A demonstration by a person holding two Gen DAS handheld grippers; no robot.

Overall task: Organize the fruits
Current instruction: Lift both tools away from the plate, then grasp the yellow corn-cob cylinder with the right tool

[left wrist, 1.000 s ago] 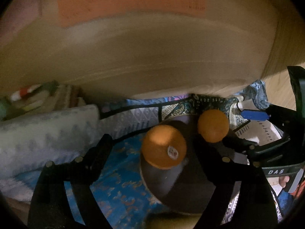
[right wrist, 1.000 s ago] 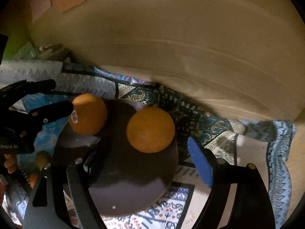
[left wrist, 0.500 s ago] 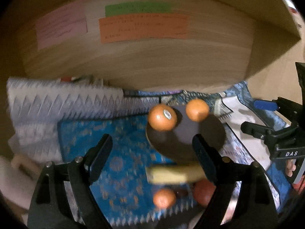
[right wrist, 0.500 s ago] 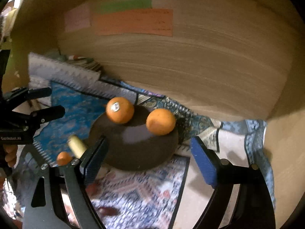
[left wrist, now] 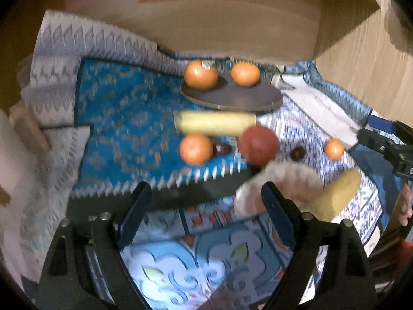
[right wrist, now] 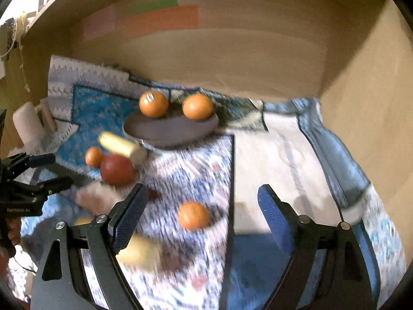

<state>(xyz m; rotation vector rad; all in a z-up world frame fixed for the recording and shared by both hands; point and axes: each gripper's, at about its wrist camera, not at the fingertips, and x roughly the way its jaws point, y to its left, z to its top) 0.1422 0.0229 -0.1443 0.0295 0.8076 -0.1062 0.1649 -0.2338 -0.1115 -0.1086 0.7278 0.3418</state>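
Two oranges, one with a sticker and one plain, rest on a dark round plate at the back. In front of the plate lie a banana piece, a red apple, small oranges and a second banana piece. My left gripper is open and empty, well short of the fruit. My right gripper is open too, with the small orange lying on the cloth seen between its fingers.
Patterned blue and white cloths cover the surface. A wooden back wall with coloured paper notes and a side wall box in the space. A pale roll stands at the far left.
Both grippers have pulled back from the plate, leaving the two oranges on it. The loose fruit in front of the plate has come into view.
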